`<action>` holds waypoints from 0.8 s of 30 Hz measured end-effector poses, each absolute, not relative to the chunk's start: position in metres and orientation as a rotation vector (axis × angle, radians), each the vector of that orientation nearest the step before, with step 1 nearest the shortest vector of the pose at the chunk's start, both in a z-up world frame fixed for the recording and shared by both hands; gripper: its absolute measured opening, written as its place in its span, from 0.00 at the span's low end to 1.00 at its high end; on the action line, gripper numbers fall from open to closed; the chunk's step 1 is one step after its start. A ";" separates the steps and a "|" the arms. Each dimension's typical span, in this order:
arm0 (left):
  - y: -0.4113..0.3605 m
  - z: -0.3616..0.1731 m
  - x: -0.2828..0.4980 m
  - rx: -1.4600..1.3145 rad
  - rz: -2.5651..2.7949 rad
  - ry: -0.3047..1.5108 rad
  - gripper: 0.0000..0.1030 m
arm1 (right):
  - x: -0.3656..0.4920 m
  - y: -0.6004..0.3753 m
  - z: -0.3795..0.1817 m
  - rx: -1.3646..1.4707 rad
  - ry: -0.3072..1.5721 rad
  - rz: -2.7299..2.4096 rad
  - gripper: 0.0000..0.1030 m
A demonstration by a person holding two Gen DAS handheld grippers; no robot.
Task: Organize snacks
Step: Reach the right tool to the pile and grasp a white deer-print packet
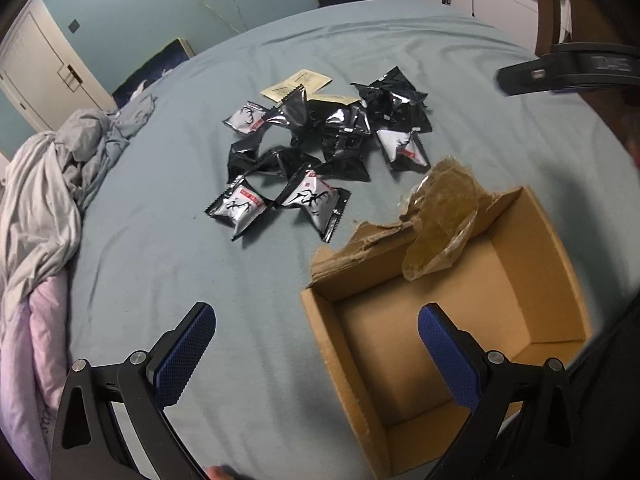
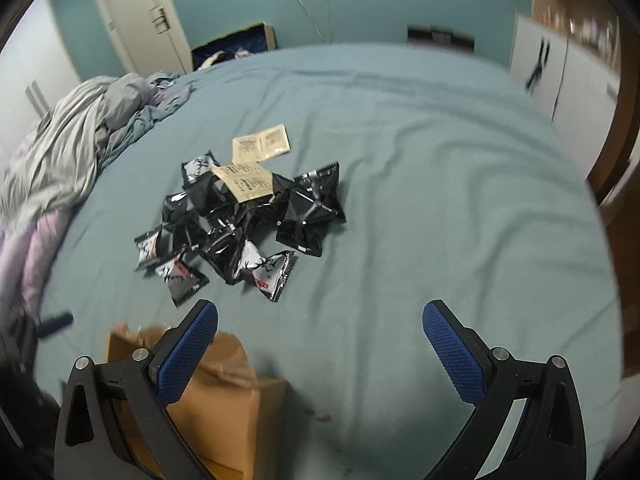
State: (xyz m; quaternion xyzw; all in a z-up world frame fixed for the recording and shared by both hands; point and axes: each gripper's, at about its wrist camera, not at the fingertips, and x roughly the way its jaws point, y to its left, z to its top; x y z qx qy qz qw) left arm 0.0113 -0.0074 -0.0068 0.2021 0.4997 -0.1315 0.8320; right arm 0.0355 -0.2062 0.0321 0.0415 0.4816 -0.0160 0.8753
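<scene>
I see the snacks (image 1: 320, 148) heaped on the bed (image 1: 200, 280), just beyond the torn flap of the box (image 1: 552, 280). The box sits open on the bed with nothing inside. My left hand-held gripper (image 1: 316, 356) hangs over the box's near-left corner, jaws wide apart, holding nothing. My right hand-held gripper (image 2: 320, 352) is likewise spread and unladen, right of the box.
</scene>
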 end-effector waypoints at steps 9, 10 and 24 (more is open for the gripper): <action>0.007 0.001 0.030 0.293 -0.292 1.065 1.00 | 0.108 -0.190 -0.010 0.042 1.143 0.019 1.00; 0.009 0.002 0.032 0.281 -0.285 1.060 1.00 | 0.116 -0.191 -0.013 0.039 1.153 0.028 1.00; 0.035 -0.004 0.072 0.169 -0.220 1.038 1.00 | 0.179 -0.154 -0.082 -0.077 1.280 0.173 0.64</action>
